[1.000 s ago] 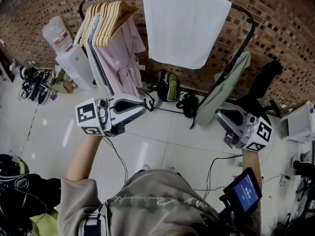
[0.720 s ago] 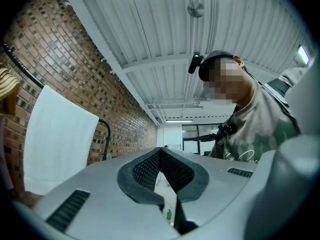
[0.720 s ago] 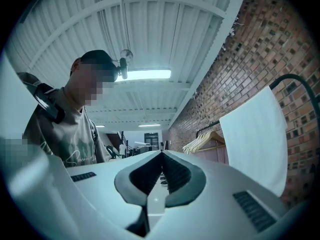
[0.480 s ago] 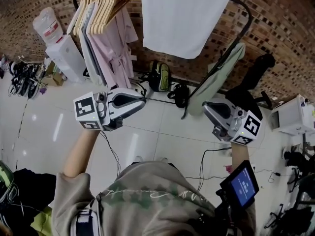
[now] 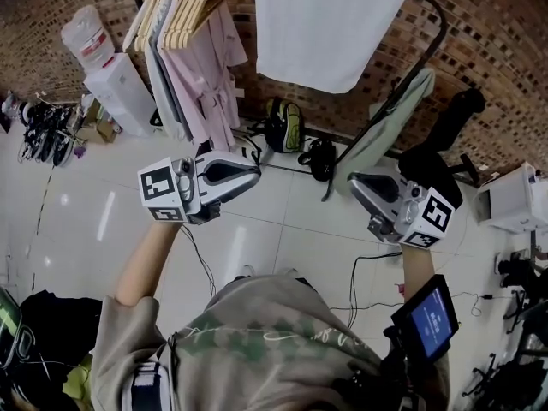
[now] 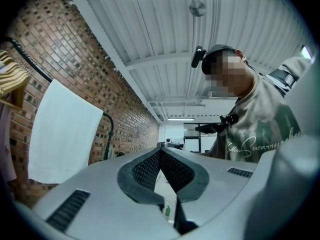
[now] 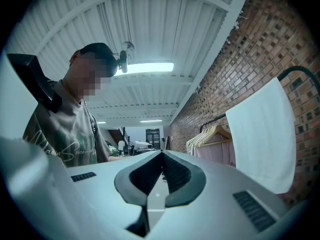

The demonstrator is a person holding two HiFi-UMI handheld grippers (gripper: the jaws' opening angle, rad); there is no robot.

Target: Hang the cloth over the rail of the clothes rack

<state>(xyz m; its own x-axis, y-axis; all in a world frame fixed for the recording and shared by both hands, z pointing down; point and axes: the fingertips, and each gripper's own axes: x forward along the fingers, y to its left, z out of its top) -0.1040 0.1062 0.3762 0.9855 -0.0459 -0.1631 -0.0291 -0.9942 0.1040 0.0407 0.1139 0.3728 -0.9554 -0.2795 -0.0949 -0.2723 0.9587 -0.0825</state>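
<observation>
The white cloth point(image 5: 330, 24) hangs draped over the black rail point(image 5: 435, 20) of the clothes rack, both sides falling flat. It also shows in the left gripper view as cloth point(image 6: 62, 134) and in the right gripper view as cloth point(image 7: 265, 134). My left gripper point(image 5: 255, 175) is held well below and in front of the rack, shut and empty. My right gripper point(image 5: 354, 183) is level with it on the right, also shut with nothing between its jaws. The two tips point toward each other. Neither gripper touches the cloth.
Pink garments on wooden hangers point(image 5: 201, 67) fill the rack's left end. A green garment point(image 5: 385, 139) hangs at its right post. Bags point(image 5: 285, 125) lie under the rack. A water dispenser point(image 5: 116, 84) and shoes point(image 5: 43, 131) stand left, a white box point(image 5: 514, 199) right.
The right gripper has shifted a little left, toward the middle, and both grippers sit slightly lower. The cloth hangs on the rail as before. Both jaws stay shut.
</observation>
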